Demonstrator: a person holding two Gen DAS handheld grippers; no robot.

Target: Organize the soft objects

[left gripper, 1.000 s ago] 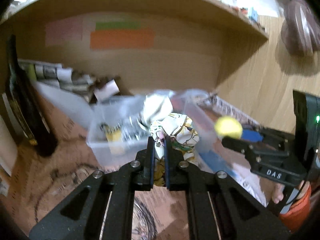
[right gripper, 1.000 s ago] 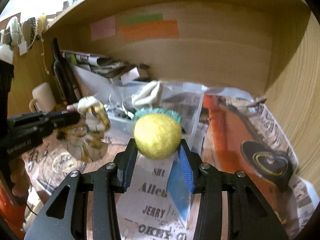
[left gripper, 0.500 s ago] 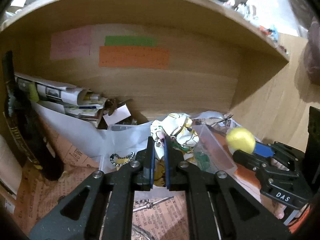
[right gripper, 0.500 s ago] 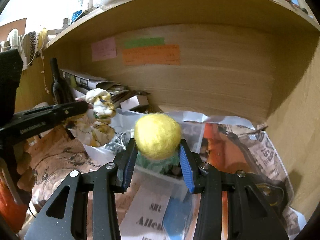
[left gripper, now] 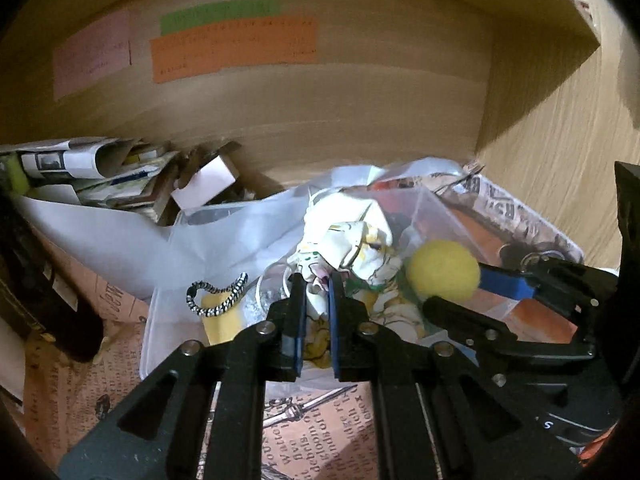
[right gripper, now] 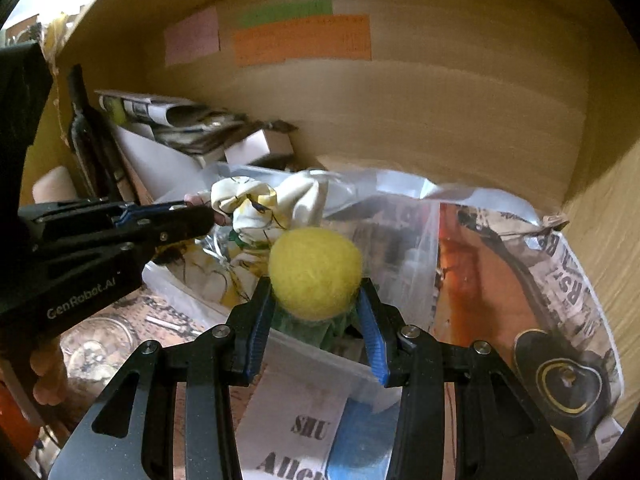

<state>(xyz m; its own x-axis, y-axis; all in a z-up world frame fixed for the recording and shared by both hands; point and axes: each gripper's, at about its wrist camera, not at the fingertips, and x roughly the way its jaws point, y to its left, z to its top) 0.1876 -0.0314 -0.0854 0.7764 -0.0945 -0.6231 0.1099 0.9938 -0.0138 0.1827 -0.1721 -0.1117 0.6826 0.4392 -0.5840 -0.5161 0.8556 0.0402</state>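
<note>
- Yellow felt ball (right gripper: 315, 273) clenched in right gripper (right gripper: 316, 312), above clear plastic bin (left gripper: 168, 320)
- Left gripper (left gripper: 316, 300) pinches patterned white cloth (left gripper: 352, 240), bunched over same bin, touching ball
- Newspaper (right gripper: 560, 264) lines shelf

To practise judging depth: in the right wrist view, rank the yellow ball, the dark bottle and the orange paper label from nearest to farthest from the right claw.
1. Yellow ball: held between the right claw fingers.
2. Dark bottle: far left, standing against the shelf's side wall.
3. Orange paper label: stuck high on the back wall, farthest.
</note>
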